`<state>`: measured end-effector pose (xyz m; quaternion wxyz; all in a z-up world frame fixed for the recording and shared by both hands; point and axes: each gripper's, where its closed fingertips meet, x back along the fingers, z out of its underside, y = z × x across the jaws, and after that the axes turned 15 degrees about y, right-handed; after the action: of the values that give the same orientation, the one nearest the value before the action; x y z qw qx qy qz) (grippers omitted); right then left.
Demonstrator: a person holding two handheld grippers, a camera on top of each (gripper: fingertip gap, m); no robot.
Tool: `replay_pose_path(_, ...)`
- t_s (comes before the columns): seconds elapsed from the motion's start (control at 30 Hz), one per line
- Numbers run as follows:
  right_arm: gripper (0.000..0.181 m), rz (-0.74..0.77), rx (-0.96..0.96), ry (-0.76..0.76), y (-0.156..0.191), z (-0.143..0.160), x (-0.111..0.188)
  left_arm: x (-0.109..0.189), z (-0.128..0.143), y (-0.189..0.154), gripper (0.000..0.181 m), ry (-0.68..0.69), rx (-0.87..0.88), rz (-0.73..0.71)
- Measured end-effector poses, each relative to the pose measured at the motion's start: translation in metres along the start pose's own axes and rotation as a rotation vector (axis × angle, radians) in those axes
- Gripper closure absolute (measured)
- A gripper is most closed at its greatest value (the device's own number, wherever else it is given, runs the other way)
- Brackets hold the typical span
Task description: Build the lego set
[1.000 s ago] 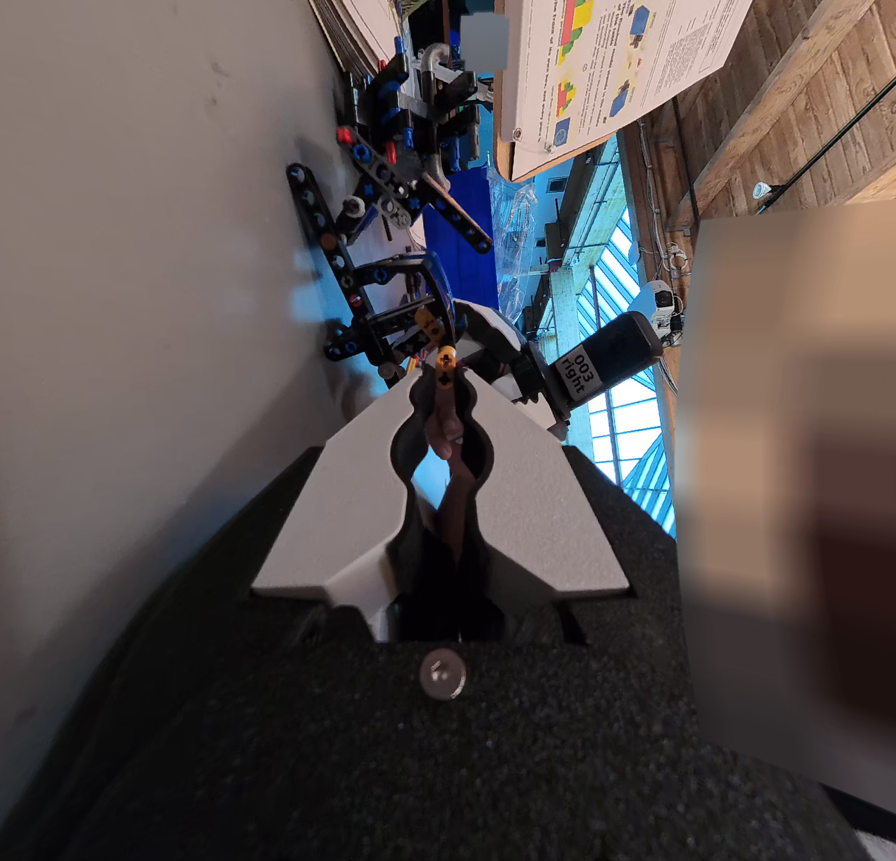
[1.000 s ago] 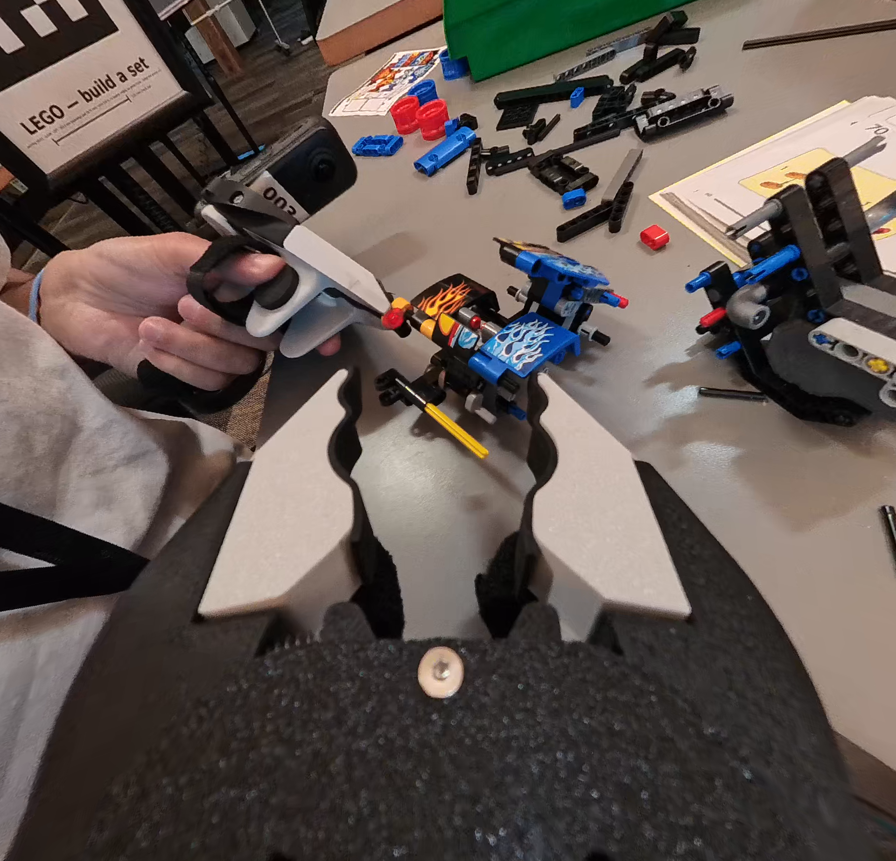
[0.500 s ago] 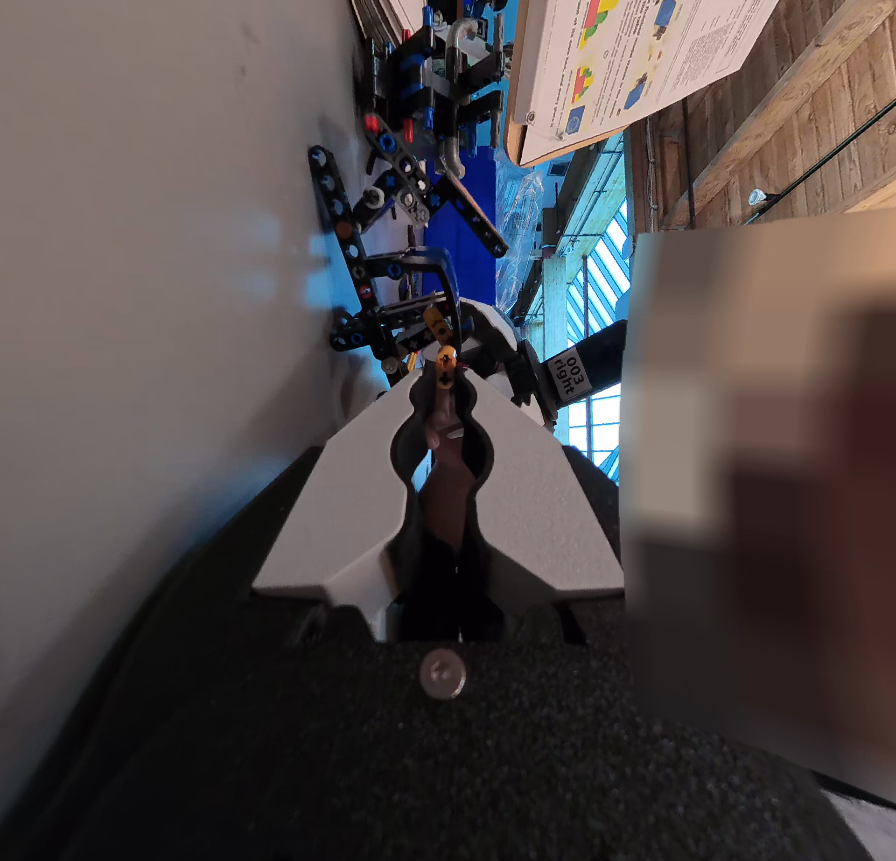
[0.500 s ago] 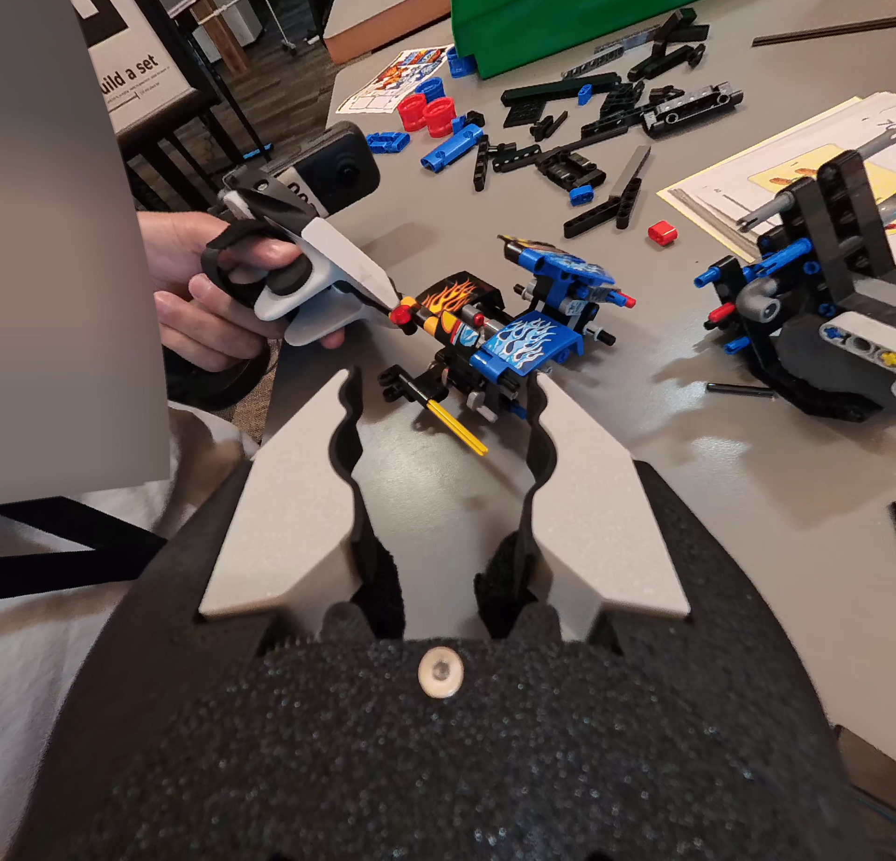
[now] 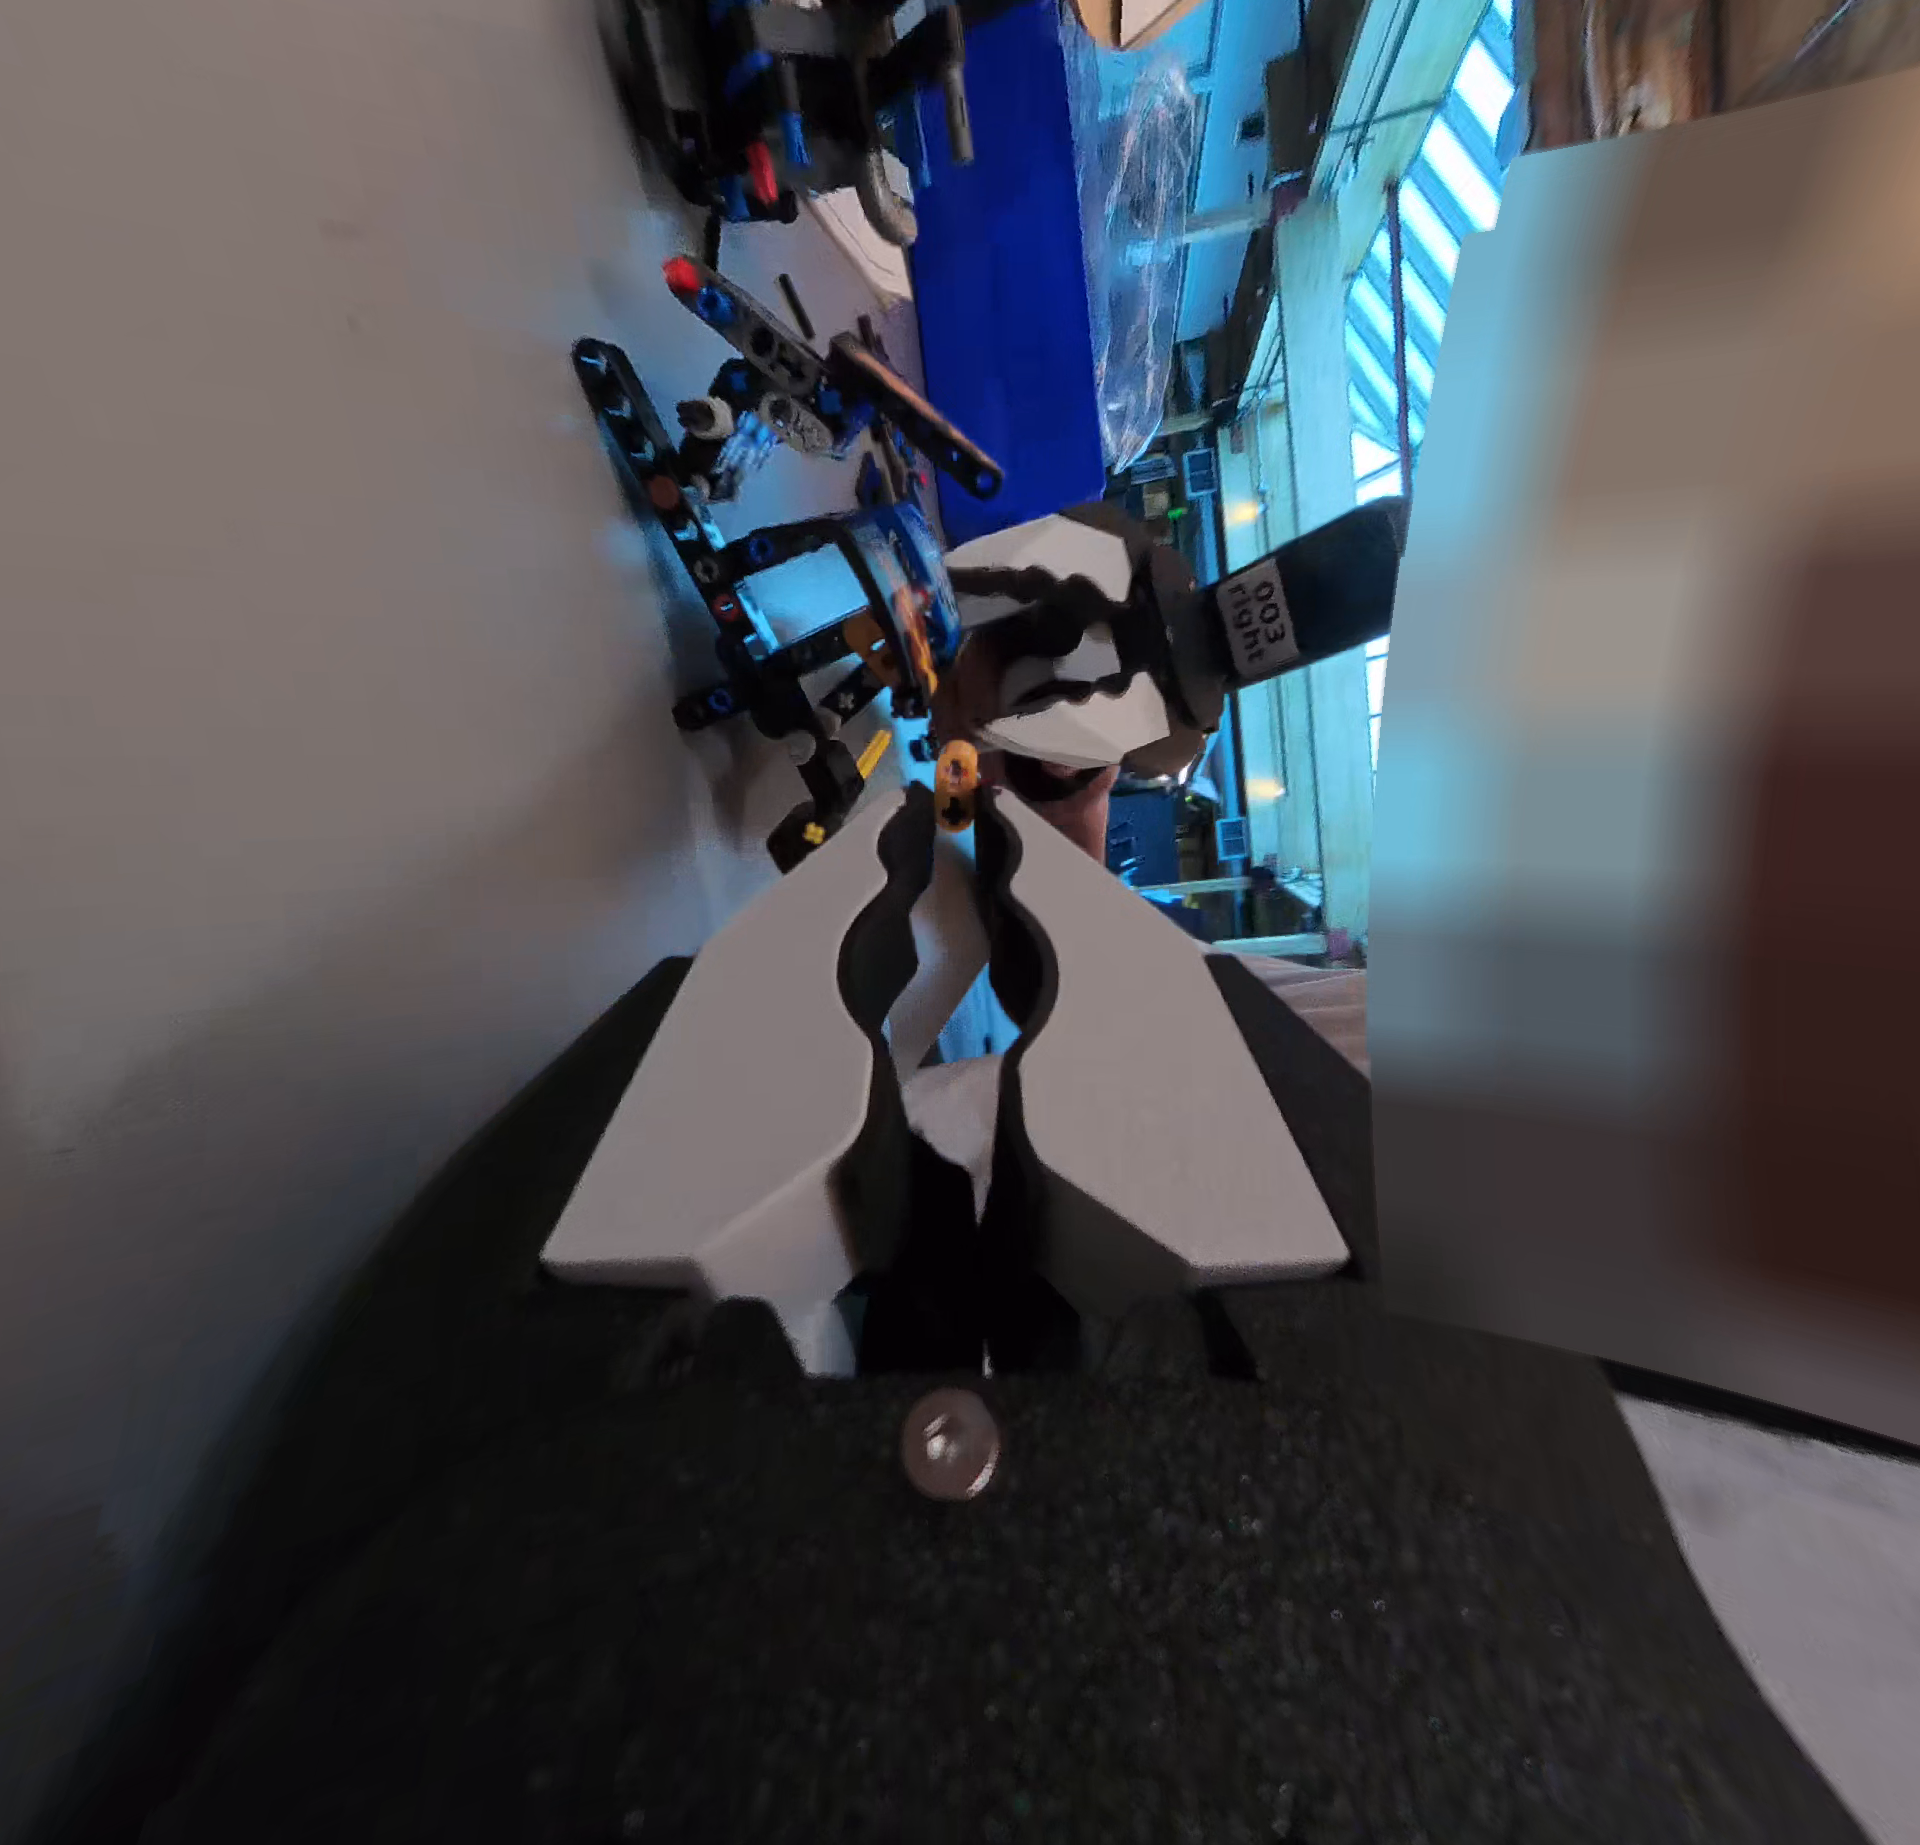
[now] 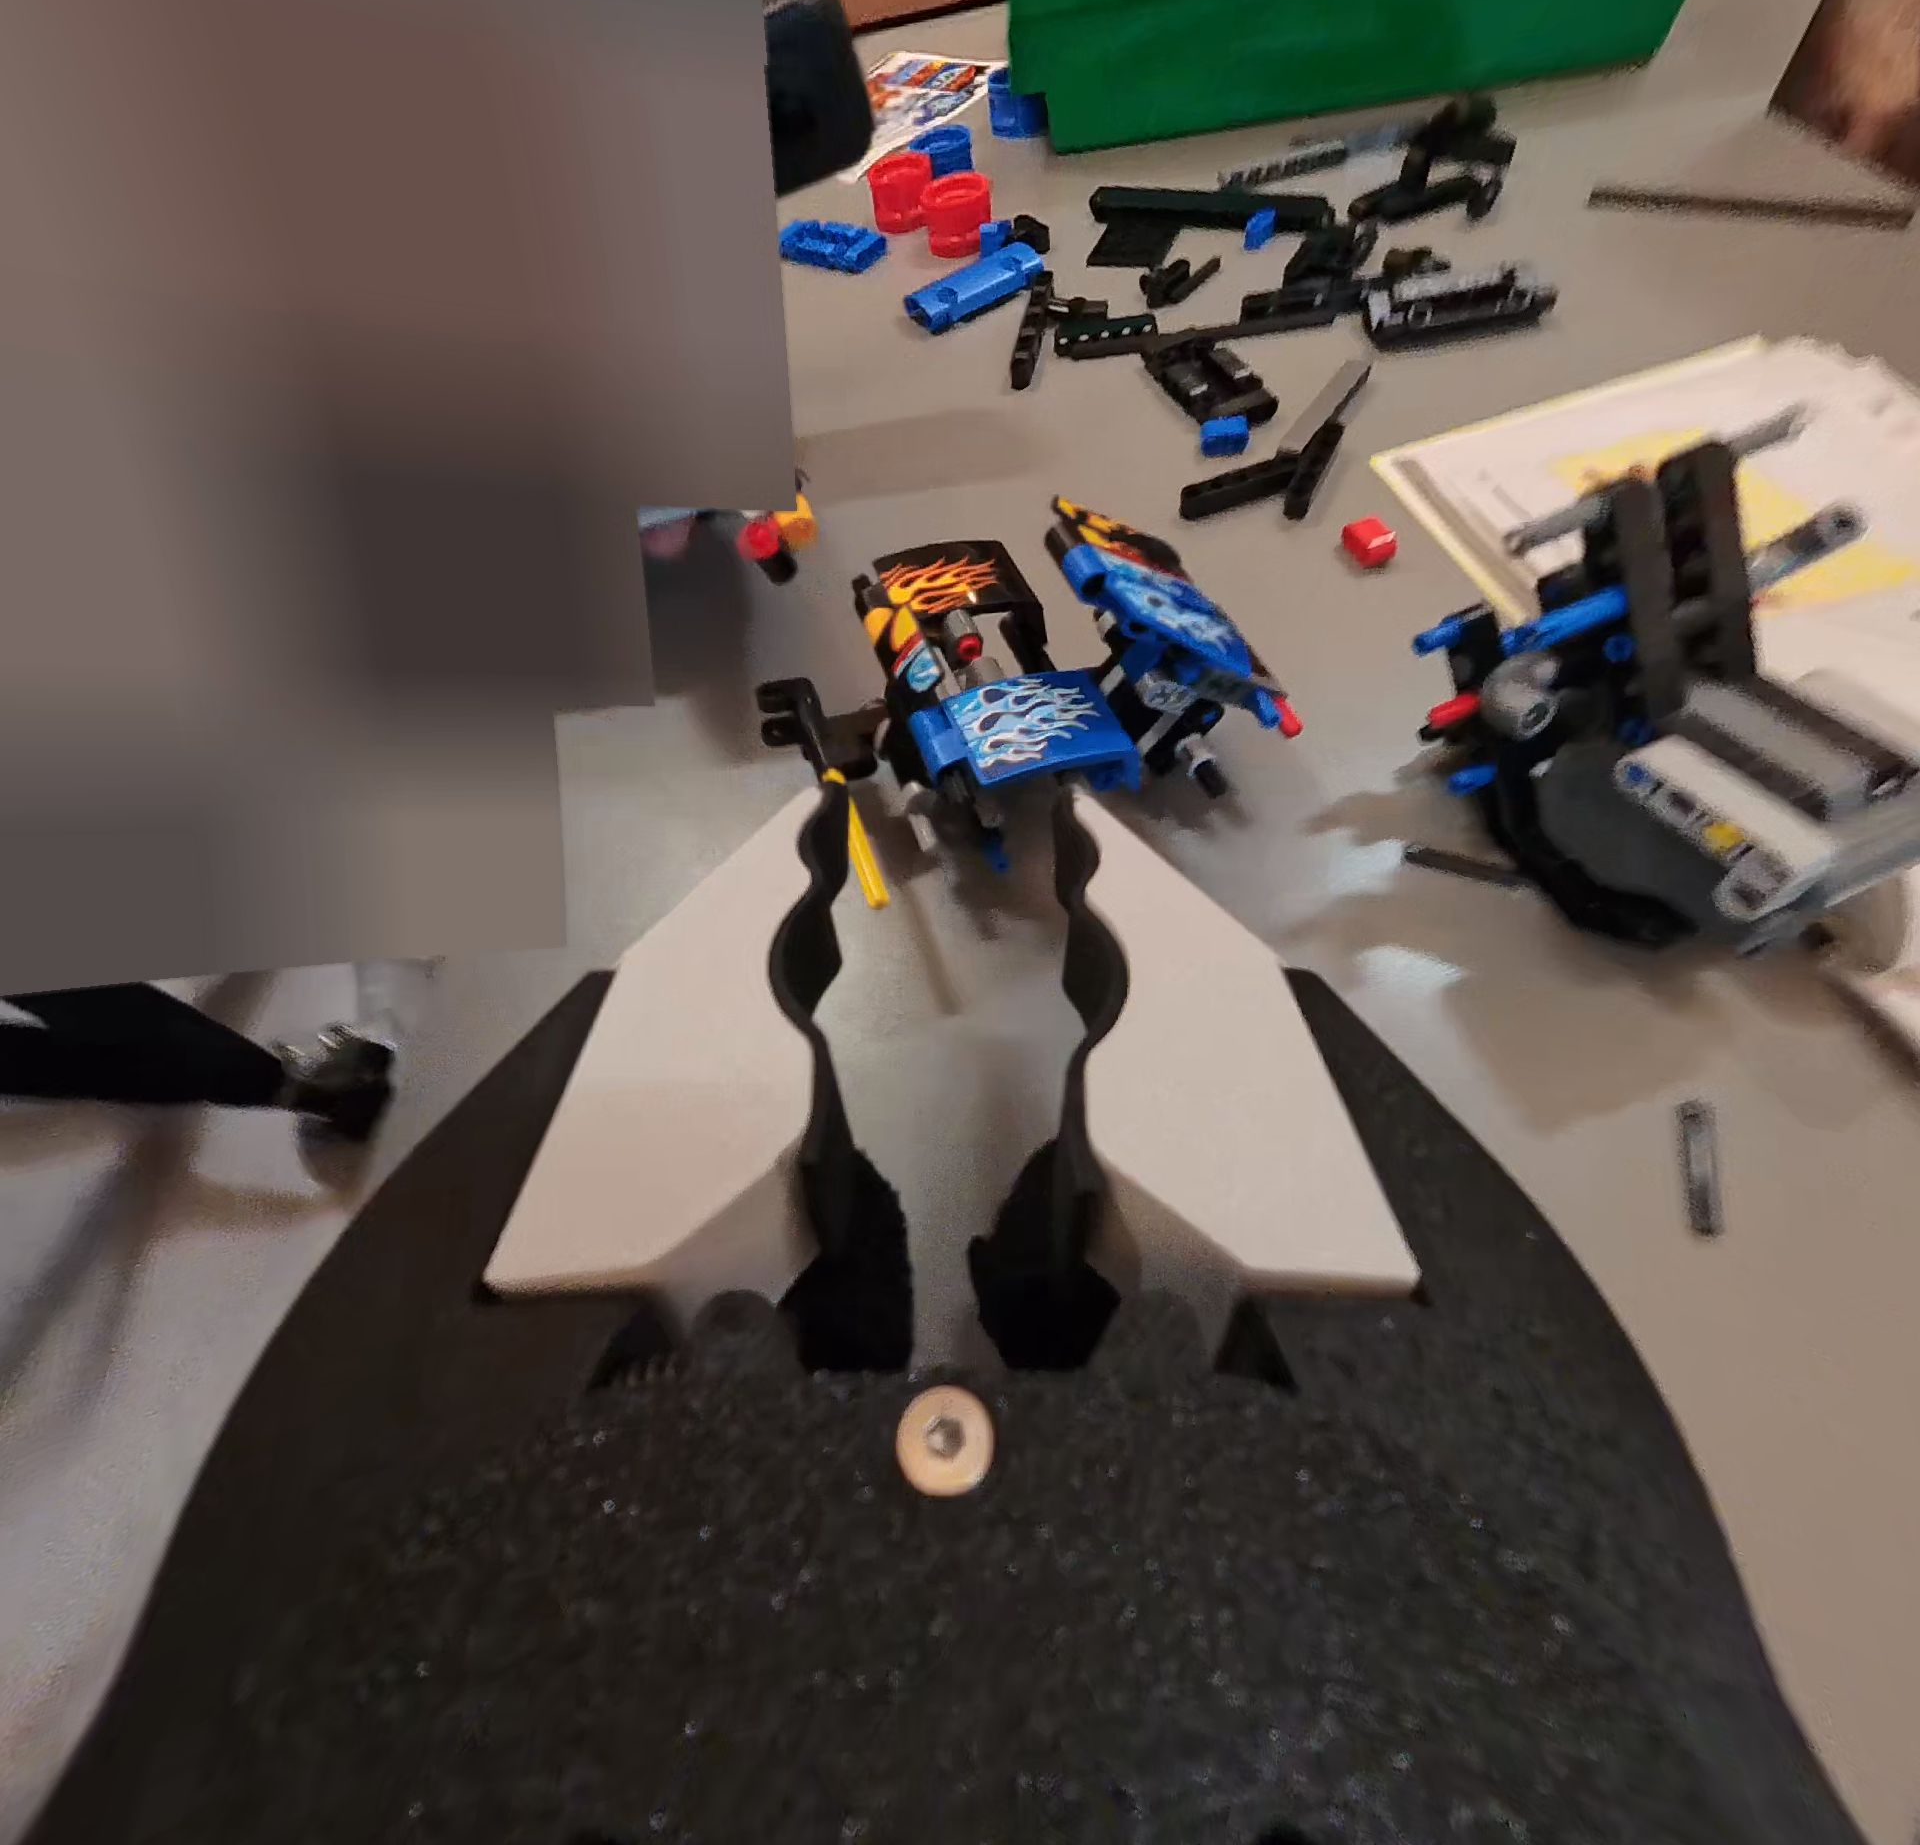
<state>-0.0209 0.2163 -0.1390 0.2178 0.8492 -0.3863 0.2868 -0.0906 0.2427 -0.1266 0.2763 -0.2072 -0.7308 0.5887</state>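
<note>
Beside model (image 6: pixel 997 694), right gripper (image 6: pixel 945 819) agape.

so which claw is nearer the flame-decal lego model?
Right. The right claw is open around the model's near end; the left claw, pinching an orange connector, sits just off it.

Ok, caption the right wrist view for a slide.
Open right gripper closing in on the flame-decorated lego model on the grey table.
</note>
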Motion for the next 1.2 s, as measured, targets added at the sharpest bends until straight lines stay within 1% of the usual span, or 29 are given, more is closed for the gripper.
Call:
replay_pose_path(0.03,0.142,0.034,0.071,-0.002,-0.001,0.0,0.002,0.003,0.0,0.0,0.176,0.01,-0.017,-0.012)
replay_pose_path(0.13,0.144,0.216,0.307,-0.018,-0.006,-0.005,0.004,0.01,0.0,-0.002,0.176,0.06,-0.086,-0.038)
replay_pose_path(0.2,0.145,0.327,0.476,0.017,-0.006,-0.01,0.001,0.011,0.002,-0.004,0.176,0.108,-0.156,-0.072)
replay_pose_path(0.27,0.145,0.402,0.648,0.079,-0.003,-0.011,-0.007,0.012,0.002,-0.006,0.176,0.12,-0.223,-0.114)
replay_pose_path(0.33,0.147,0.451,0.785,0.1,0.002,-0.015,-0.014,0.011,0.006,-0.01,0.176,0.146,-0.269,-0.121)
replay_pose_path(0.4,0.152,0.476,0.858,0.089,0.007,-0.021,-0.019,0.011,0.01,-0.013,0.176,0.143,-0.29,-0.118)
replay_pose_path(0.5,0.157,0.512,0.922,0.099,0.004,-0.022,-0.025,0.012,0.017,-0.012,0.176,0.151,-0.276,-0.091)
replay_pose_path(0.6,0.156,0.565,1.001,0.115,0.002,-0.019,-0.028,0.015,0.02,-0.009,0.176,0.147,-0.242,-0.06)
replay_pose_path(0.67,0.166,0.617,1.001,0.113,-0.003,-0.025,-0.027,0.015,0.018,-0.003,0.176,0.15,-0.243,-0.077)
replay_pose_path(0.77,0.166,0.672,1.036,0.122,-0.007,-0.026,-0.027,0.014,0.012,0.001,0.176,0.151,-0.27,-0.115)
replay_pose_path(0.87,0.167,0.6,0.941,0.117,-0.005,-0.026,-0.028,0.012,0.005,0.003,0.176,0.157,-0.309,-0.158)
replay_pose_path(0.97,0.167,0.504,0.809,0.08,-0.003,-0.033,-0.02,0.011,-0.003,0.005,0.176,0.168,-0.333,-0.194)
replay_pose_path(1.07,0.167,0.432,0.745,0.034,0.002,-0.04,-0.011,0.01,-0.008,0.0,0.176,0.189,-0.324,-0.15)
replay_pose_path(1.13,0.167,0.416,0.745,0.02,0.007,-0.043,-0.008,0.009,-0.009,-0.009,0.176,0.206,-0.32,-0.075)
replay_pose_path(1.2,0.167,0.433,0.769,0.043,0.011,-0.044,-0.008,0.007,-0.009,-0.017,0.176,0.225,-0.31,-0.003)
